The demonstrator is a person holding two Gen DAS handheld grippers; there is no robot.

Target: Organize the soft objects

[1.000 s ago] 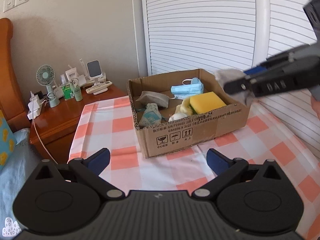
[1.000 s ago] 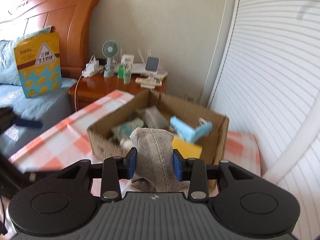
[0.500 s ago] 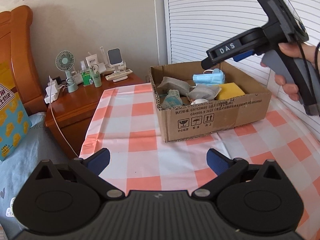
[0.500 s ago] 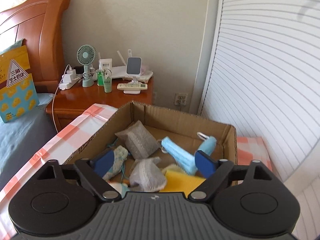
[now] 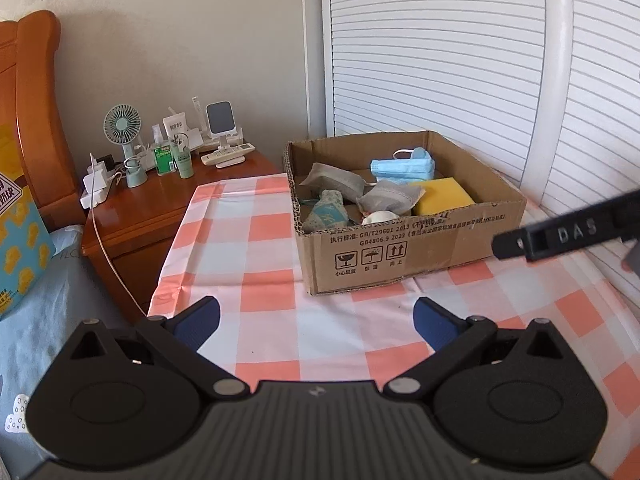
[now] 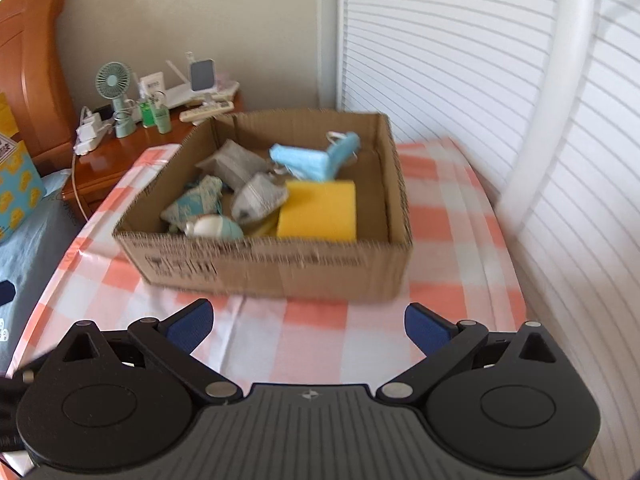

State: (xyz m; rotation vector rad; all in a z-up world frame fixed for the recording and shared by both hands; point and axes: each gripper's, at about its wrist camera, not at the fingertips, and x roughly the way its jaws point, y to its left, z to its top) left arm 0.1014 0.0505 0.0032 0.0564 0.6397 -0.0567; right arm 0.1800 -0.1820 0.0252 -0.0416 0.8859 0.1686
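1. Soft objects lie together inside the cardboard box (image 5: 404,248), which stands on the checked tablecloth (image 5: 248,248) toward the table's far edge, near the slatted doors (image 5: 440,48).
2. Yellow sponge (image 6: 318,210) sits in the box's near right part, against the front wall.
3. Blue face masks (image 6: 308,158) rest behind the sponge, toward the back wall.
4. Grey pouch (image 6: 232,164) lies at the back left of the box; a second grey pouch (image 6: 258,198) lies in the middle, touching the sponge's left side.
5. Teal patterned pouch (image 6: 196,202) sits at the left, and a white and teal rounded item (image 6: 214,227) lies just inside the front wall.
6. Right gripper (image 6: 306,326) hovers over the cloth in front of the box; its jaws are opening, spread wide, with nothing between the blue pads (image 6: 426,328).
7. Left gripper (image 5: 316,326) is over the tablecloth near the table's front edge, jaws wide apart and holding nothing.
8. In the left wrist view, one black finger of the right gripper shows at the right edge, beside the box's near right corner.
9. Wooden nightstand (image 5: 160,208) beside the table's left edge carries a small green fan (image 5: 122,126), bottles and a power strip.
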